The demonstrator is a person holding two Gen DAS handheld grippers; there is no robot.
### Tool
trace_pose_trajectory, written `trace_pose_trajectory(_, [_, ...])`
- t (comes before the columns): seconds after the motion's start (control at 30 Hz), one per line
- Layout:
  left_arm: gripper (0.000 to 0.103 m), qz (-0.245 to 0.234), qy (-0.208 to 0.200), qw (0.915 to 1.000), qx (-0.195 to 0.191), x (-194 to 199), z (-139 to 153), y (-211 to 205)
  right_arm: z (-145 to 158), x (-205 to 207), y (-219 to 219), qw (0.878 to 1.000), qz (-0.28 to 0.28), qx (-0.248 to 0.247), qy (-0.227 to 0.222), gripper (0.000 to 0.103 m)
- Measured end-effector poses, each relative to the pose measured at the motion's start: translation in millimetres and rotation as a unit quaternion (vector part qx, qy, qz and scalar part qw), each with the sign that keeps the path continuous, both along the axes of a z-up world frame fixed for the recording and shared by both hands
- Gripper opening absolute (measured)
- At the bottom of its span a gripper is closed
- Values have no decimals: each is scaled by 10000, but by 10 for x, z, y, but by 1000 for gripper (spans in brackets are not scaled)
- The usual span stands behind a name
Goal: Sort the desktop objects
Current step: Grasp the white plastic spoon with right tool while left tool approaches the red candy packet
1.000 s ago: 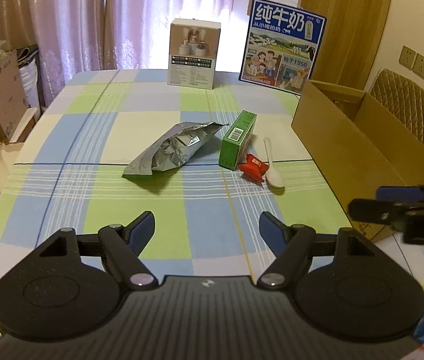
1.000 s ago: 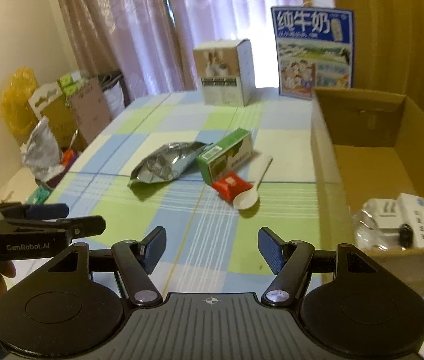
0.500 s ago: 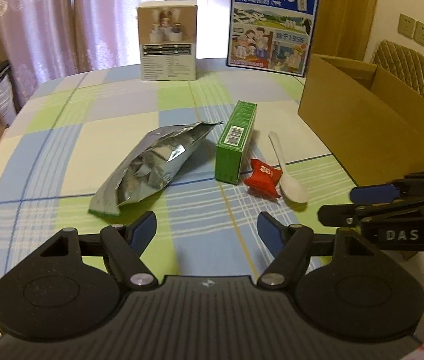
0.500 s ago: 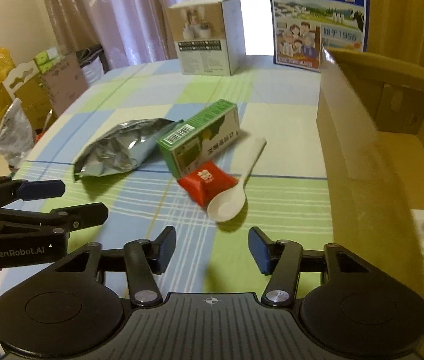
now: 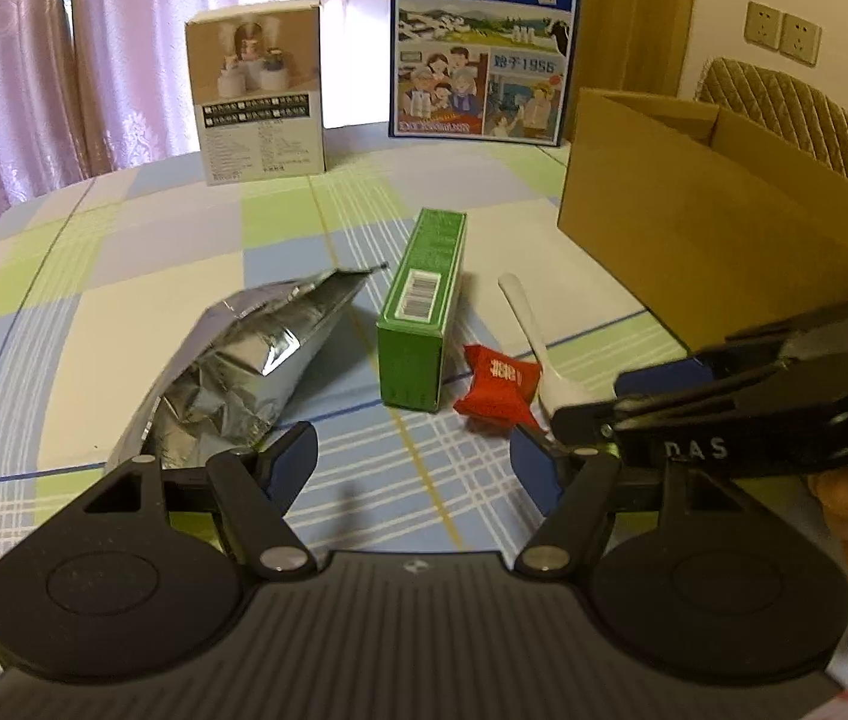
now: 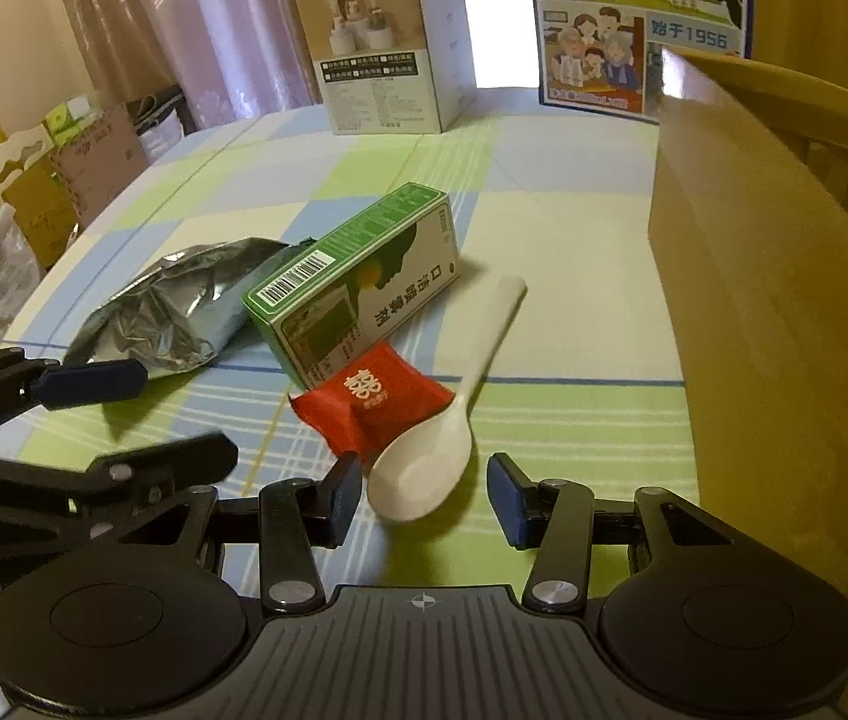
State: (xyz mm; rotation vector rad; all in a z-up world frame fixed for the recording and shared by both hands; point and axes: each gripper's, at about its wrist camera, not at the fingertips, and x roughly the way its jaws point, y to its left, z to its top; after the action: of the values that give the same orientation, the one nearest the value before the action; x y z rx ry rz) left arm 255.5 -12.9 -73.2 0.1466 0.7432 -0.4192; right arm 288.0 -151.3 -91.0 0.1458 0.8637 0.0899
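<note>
The left wrist view takes in the whole spread on the checked tabletop: a crumpled silver foil bag, a green carton on its long side just right of it, a red sachet touching the carton's near corner, and a white plastic spoon beside the sachet. It also shows the outer wall of the open cardboard box at the right, a wall socket and a quilted chair back behind it.

The right wrist view shows the carton's printed front face, the sachet's white logo and the spoon's bowl, which the other view hides behind the right gripper. It also shows bags and cardboard piled off the tabletop's left edge.

The left gripper hovers with fingers wide apart, holding nothing, its left finger in front of the foil bag's near end. The right gripper is also apart and empty, its fingers flanking the spoon's bowl close by; whether either touches it I cannot tell.
</note>
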Motion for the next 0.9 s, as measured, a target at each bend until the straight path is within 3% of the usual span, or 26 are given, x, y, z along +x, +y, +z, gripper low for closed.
trace_pose_trajectory(0.1, [67,-9,56,10000,68,6,-52,2,-32,39,19,9999,72,-100,11,43])
trace_pose_trajectory(0.23, [67,57,44,10000,47,2,-55,32,-94,73,24,9998,115,-139,92,32])
trace_pose_trajectory(0.33, [67,71,25,10000,7,-2,-45,43,-97,56,13,9997,132,-162,100,17])
trace_pose_trajectory(0.37, [67,48,21,10000,-4,-9,-44,38,-85,49,13,9998,145,-140,95,4])
trace_pose_trajectory(0.9, [67,-727,-120,9970,250,69,-207,-345,89,-139,-32,9995,29,-309,-48,3])
